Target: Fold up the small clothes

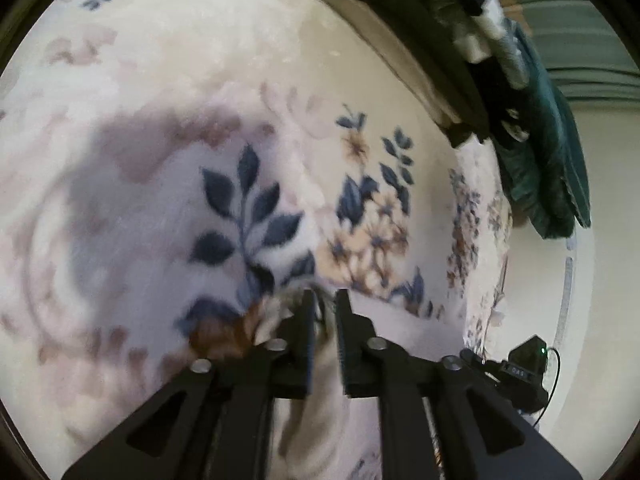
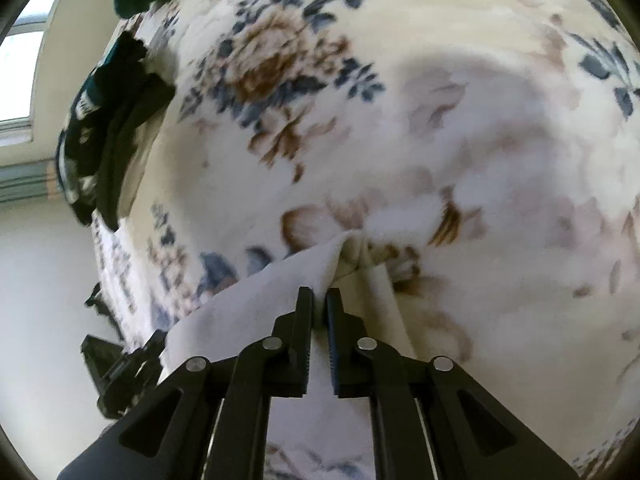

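A small white garment (image 2: 256, 304) lies on a floral fleece blanket (image 2: 480, 120). In the right wrist view one of its folded edges runs up into my right gripper (image 2: 319, 298), whose jaws stand a narrow slit apart with the cloth pinched between them. In the left wrist view my left gripper (image 1: 325, 300) points down at the blanket (image 1: 200, 80). A bunched strip of the same white garment (image 1: 316, 412) rises between its jaws, which stand slightly wider and hold the cloth. Both pictures are blurred.
A pile of dark clothes (image 1: 440, 40) and a green garment (image 1: 552, 160) lie at the blanket's far edge, and the dark pile (image 2: 112, 128) shows again at the left of the right wrist view. A black device with a green light (image 1: 524, 368) sits at the bedside. Beyond it is pale floor.
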A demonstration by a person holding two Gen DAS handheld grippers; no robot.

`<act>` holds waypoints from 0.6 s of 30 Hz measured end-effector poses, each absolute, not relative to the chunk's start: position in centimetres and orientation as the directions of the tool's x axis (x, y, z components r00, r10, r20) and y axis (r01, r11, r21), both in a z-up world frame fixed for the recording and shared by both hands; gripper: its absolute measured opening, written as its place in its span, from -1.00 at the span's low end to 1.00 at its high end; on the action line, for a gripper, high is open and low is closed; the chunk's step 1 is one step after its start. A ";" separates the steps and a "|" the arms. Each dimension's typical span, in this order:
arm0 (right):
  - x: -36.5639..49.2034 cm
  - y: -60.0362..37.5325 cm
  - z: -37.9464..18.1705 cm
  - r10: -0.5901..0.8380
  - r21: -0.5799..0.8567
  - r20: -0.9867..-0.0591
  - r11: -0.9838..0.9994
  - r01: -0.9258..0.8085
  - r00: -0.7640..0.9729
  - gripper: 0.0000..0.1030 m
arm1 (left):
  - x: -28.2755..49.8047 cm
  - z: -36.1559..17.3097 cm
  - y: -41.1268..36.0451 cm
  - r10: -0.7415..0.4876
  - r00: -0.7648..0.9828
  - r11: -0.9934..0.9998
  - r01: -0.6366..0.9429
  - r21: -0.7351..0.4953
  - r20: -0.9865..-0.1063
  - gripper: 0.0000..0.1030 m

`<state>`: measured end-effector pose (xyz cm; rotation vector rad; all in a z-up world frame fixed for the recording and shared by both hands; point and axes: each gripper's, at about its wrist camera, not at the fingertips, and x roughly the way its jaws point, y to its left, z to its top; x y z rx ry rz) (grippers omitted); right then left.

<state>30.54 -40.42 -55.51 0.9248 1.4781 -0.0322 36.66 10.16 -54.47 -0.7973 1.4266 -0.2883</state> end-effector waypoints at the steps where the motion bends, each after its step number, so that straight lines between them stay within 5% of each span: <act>1: 30.2 -40.5 -55.1 0.522 0.512 -0.840 0.668 0.540 0.152 -0.64 | 35.8 -53.8 10.0 -0.627 0.166 0.715 -0.265 -0.647 -0.761 -0.20; 3: 29.2 -40.6 -54.6 0.530 0.518 -0.835 0.668 0.535 0.146 -0.10 | 34.4 -53.3 9.6 -0.639 0.162 0.709 -0.255 -0.658 -0.752 0.00; 9: 25.8 -40.1 -55.9 0.577 0.513 -0.812 0.640 0.573 0.082 -0.03 | 32.0 -54.8 6.4 -0.640 0.102 0.724 -0.252 -0.642 -0.762 -0.07; 12: 24.8 -39.8 -57.0 0.599 0.512 -0.797 0.607 0.607 0.074 -0.03 | 31.4 -54.5 5.0 -0.613 0.108 0.753 -0.221 -0.620 -0.783 -0.82; 14: 24.2 -39.9 -57.0 0.597 0.527 -0.794 0.585 0.617 0.112 -0.25 | 31.1 -54.1 4.9 -0.591 0.126 0.768 -0.215 -0.603 -0.797 -0.83; 15: 24.1 -39.9 -56.9 0.588 0.528 -0.799 0.587 0.614 0.125 -0.66 | 31.0 -54.0 5.0 -0.579 0.136 0.773 -0.223 -0.595 -0.804 -0.84; 18: 23.8 -40.0 -56.2 0.562 0.529 -0.813 0.607 0.592 0.152 -0.77 | 30.9 -54.1 5.7 -0.558 0.142 0.783 -0.238 -0.575 -0.818 -0.84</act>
